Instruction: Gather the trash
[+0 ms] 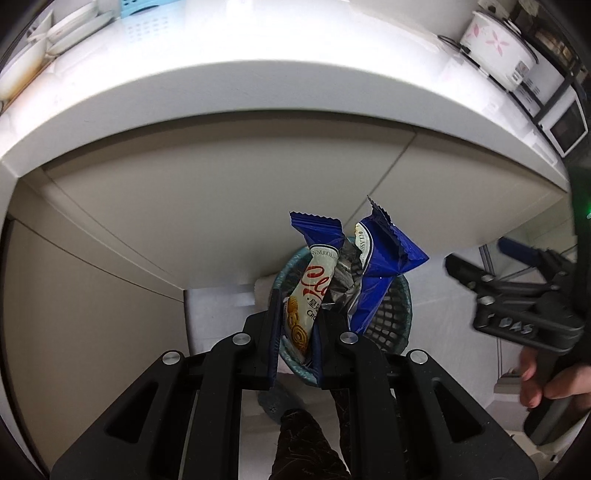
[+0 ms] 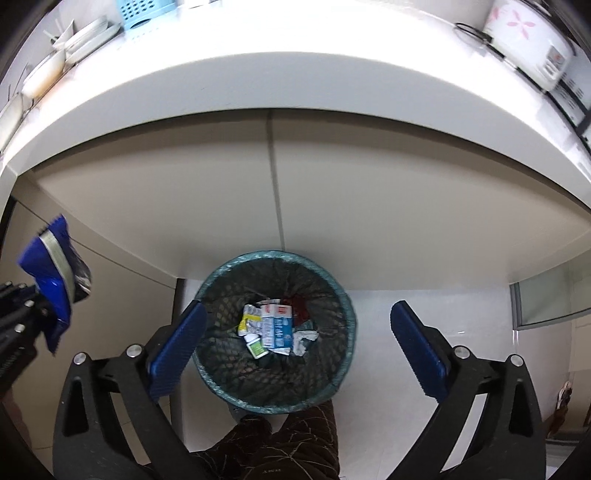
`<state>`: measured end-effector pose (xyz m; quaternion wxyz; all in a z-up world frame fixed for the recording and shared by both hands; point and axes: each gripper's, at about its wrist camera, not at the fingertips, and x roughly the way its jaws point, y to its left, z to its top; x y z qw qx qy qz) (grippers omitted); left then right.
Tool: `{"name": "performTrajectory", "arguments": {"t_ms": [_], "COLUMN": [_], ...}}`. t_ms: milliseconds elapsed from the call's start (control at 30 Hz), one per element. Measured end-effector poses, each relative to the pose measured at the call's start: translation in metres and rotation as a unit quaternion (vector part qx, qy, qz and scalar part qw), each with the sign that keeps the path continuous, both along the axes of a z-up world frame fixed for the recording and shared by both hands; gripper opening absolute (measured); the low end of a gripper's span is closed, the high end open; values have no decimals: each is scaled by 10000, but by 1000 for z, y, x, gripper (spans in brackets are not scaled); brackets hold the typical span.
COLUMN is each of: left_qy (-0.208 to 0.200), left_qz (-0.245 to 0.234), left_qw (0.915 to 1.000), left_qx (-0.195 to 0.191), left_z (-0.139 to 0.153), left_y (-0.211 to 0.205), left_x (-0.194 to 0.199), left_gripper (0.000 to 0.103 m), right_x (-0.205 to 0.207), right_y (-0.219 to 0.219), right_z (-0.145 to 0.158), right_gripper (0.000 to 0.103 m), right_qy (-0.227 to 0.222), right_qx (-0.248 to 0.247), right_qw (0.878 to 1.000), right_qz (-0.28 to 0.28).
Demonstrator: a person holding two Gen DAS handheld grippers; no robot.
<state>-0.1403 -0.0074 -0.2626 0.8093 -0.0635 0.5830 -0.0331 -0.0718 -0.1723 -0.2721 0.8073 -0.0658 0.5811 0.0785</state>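
Note:
My left gripper [image 1: 295, 332] is shut on a blue and white cookie wrapper [image 1: 314, 280] and holds it upright above the teal mesh trash bin [image 1: 395, 317]. The wrapper also shows at the left edge of the right wrist view [image 2: 51, 280]. My right gripper [image 2: 295, 332] is open and empty, held directly over the bin [image 2: 332, 369]. Inside the bin lie a small carton [image 2: 277, 325], a white bottle with a green label [image 2: 256, 345] and crumpled paper [image 2: 304, 339]. The right gripper shows at the right of the left wrist view [image 1: 476, 258].
The bin stands on the floor in front of beige cabinet doors [image 2: 332, 192] under a white countertop [image 2: 295, 81]. On the counter are dishes [image 2: 81, 40], a light blue basket [image 2: 140, 11] and a flowered rice cooker [image 2: 528, 37]. My dark trousers [image 2: 288, 443] are below.

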Motion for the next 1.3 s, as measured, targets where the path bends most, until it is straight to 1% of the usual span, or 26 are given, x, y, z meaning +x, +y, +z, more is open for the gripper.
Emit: {"name": "performTrajectory", "arguments": {"t_ms": [100,267,400,633,833,933,1033,1067,1233,1267,1300], "left_qy": [58,141,264,497,745,839,874,899,944,950,953], "left_qz": [-103,-388,-525,-774,-818,-742,-756,-738,-658,-656,-650], "left_qw": [9999,9991,9983,9958,9938,9936,9930,9929,9931,9930,9930], "left_qx": [-25,-11,-12,-9,94,137,228,245,243,248,262], "left_z": [-8,-20,-31,-52,-72,-77,-83,-88,-94,-94,-95], "left_y": [-10,-30,-38,-57,-71,-79,-89,-94,-97,-98,-99], "left_x": [0,2,4,5,12,18,20,21,23,23,24], "left_gripper": [13,13,13,13,13,14,16,16,19,21,28], "right_x": [-4,-14,-19,-19,-12,-8,-5,-5,-3,-2,-2], "right_y": [-18,-46,-65,-87,-101,-107,-110,-111,-115,-116,-116], "right_z": [4,26,38,45,50,52,55,55,56,56,56], "right_gripper": [95,95,95,95,95,95,95,95,95,95,95], "right_qy": [-45,-216,-331,-333,-353,-395,-422,-429,-440,-439,-434], "right_qx": [-47,-94,-71,39,56,102,139,141,147,148,146], "right_qw": [9999,9990,9980,9971,9973,9972,9971,9972,9974,9974,9973], "right_qz": [-106,-372,-540,-684,-640,-631,-610,-599,-554,-560,-569]}}
